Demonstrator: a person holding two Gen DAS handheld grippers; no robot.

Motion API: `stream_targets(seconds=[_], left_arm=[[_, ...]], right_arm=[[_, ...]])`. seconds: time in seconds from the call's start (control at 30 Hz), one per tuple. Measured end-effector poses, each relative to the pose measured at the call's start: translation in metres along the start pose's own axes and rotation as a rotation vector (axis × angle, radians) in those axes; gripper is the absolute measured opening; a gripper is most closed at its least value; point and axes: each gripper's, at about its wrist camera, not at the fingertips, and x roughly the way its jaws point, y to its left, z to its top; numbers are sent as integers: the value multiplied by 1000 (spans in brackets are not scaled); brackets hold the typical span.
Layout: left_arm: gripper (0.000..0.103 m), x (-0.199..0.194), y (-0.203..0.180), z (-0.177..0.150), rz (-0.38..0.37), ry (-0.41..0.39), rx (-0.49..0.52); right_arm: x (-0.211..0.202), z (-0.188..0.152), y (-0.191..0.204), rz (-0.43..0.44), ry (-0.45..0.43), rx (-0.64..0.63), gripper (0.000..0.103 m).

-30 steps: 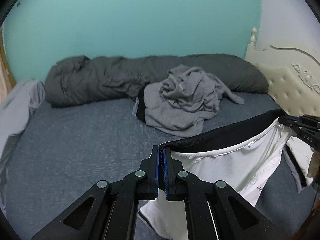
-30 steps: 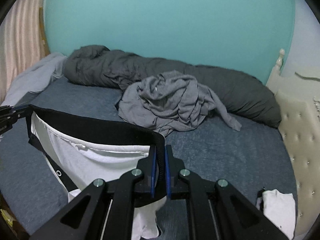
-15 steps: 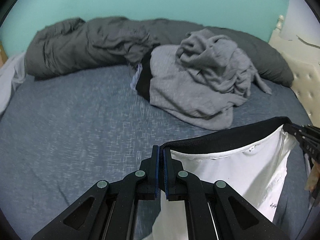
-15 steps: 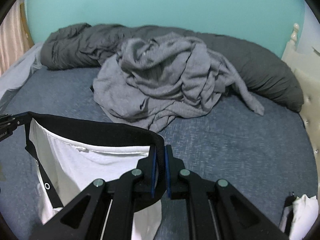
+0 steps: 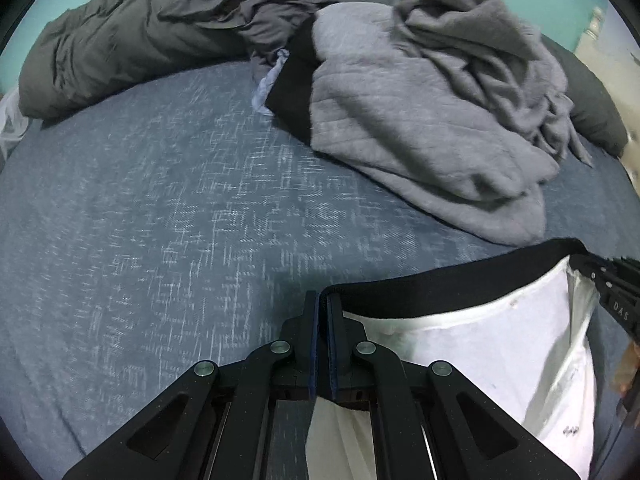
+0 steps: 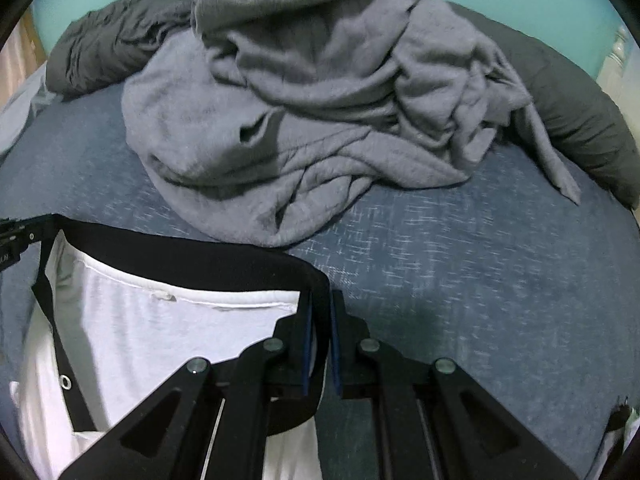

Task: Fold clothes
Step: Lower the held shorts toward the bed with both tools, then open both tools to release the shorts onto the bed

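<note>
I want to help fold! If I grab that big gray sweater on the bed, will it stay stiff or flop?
Probably flop: the gray sweater lies crumpled in soft folds. It looks thick, so maybe a bit heavy. It likely won't slide on the bed.

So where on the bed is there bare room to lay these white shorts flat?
Bare blue sheet runs from the left gripper to the dark duvet; a smaller patch is ahead of the right gripper. Crowded: the grey clothes pile. Both grippers hold the shorts.

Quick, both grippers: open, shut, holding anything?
Left gripper: shut on the white garment's black waistband.
Right gripper: shut on the same waistband's other end.
</note>
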Motion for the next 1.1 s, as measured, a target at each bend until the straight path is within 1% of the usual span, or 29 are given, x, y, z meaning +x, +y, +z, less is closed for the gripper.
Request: stream_targets(seconds=[0.07, 0.17, 0.27, 0.3, 0.37, 0.4, 0.43, 0.47, 0.5, 0.53, 0.57, 0.6, 0.63, 0.67, 0.7, 0.77, 0.83, 0.9, 1.0, 1.07, 1.1], left_arm=[[4, 6, -1, 3, 7, -4, 2], [4, 13, -2, 10, 17, -14, 3], [4, 17, -1, 12, 11, -14, -5], [4, 19, -2, 11, 4, -12, 2], [6, 20, -5, 5, -2, -4, 32], [6, 17, -4, 3, -12, -11, 26], [9, 14, 0, 3, -37, -16, 4], [14, 9, 4, 3, -66, -20, -22], [34, 3, 10, 3, -100, -23, -55], [50, -3, 16, 3, -134, -26, -87], [53, -10, 21, 2, -151, -35, -109], [54, -18, 25, 1, -149, -51, -118], [55, -26, 29, 0, -146, -68, -127], [55, -35, 34, -1, -150, -80, -141], [55, -44, 39, -3, -163, -89, -161], [55, -60, 50, -10, -194, -104, -210], [55, -78, 61, -23, -239, -107, -264], [55, -91, 68, -43, -246, -95, -274], [55, -98, 75, -76, -238, -47, -267], [55, -100, 82, -101, -246, -17, -266], [55, -101, 86, -114, -251, -8, -265]], right_arm=[[11, 2, -1, -5, 2, 14, 7], [19, 10, -1, -22, -17, 22, 7], [25, 15, -1, -37, -27, 29, 7], [27, 16, -3, -28, -28, 45, 7], [34, 14, -4, 20, -5, 49, 7], [35, 13, -4, 36, -3, 44, 7], [32, 11, -5, 38, -19, 36, 8], [29, 9, -7, 52, -31, 38, 9], [25, 7, -11, 85, -39, 55, 14], [22, 5, -16, 112, -40, 72, 18], [19, 3, -22, 127, -35, 90, 30], [13, 1, -28, 136, -39, 105, 41], [5, -2, -34, 140, -61, 119, 45], [-5, -6, -40, 153, -90, 137, 51], [-14, -9, -46, 180, -111, 160, 54], [-33, -15, -54, 212, -143, 181, 54], [-54, -22, -59, 223, -181, 195, 54], [-70, -33, -63, 246, -197, 225, 54], [-84, -64, -72, 268, -171, 266, 54], [-88, -90, -78, 288, -132, 294, 54], [-89, -107, -82, 312, -107, 319, 54]])
